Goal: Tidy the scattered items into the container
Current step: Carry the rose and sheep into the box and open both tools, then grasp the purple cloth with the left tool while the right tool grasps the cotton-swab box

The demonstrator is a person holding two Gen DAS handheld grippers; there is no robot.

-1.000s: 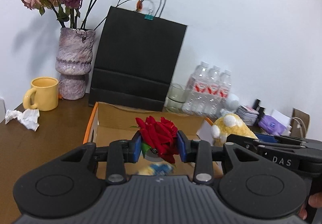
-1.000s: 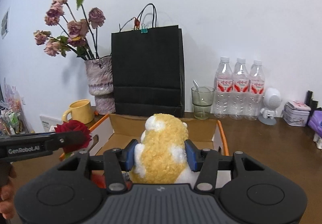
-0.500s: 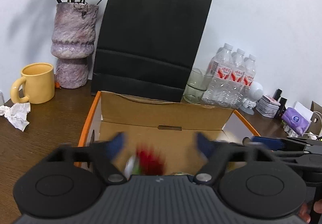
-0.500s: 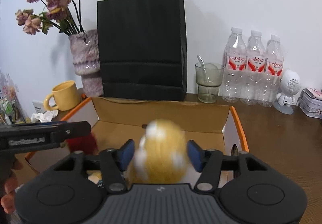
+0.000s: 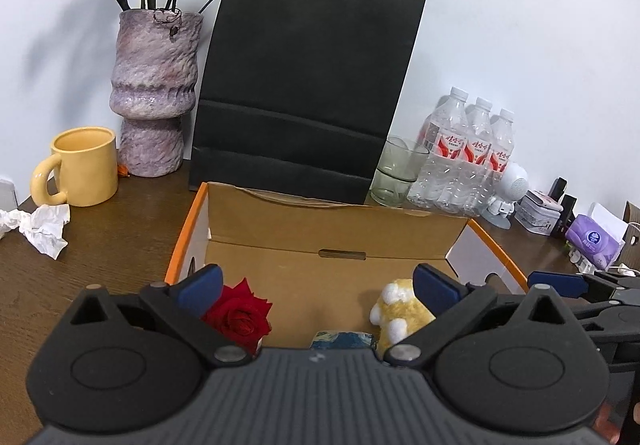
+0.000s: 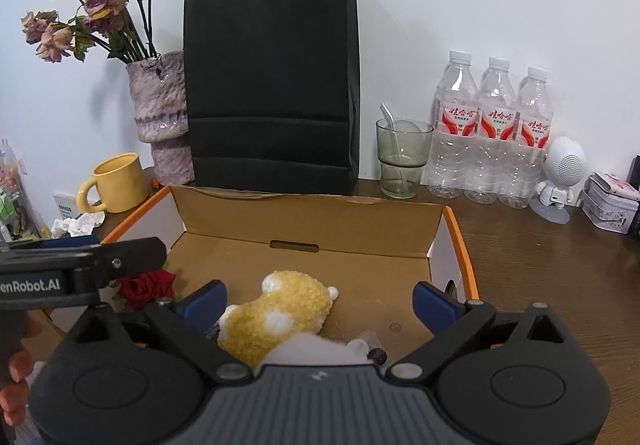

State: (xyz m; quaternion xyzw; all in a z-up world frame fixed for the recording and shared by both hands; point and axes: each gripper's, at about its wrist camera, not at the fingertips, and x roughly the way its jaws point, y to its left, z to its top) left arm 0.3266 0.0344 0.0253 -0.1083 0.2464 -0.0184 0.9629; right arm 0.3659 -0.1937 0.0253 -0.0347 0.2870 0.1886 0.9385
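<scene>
An open cardboard box with orange edges lies below both grippers. My left gripper hangs over its left half, jaws opening wide, pressing on nothing. The red rose lies loose on the box floor by the left finger. Over the box my right gripper is also opening, clear of the yellow and white plush toy, which lies on its side beneath it. The rose and the plush each show in the other view. A blue patterned item lies between them, mostly hidden.
A black paper bag stands behind the box, with a vase of dried roses and a yellow mug to its left. Crumpled tissue lies front left. A glass, water bottles, a white figurine and tins line the right.
Both grippers moved forward and down over the box and opened. The rose dropped from the left jaws and the plush from the right; both now lie inside the box.
</scene>
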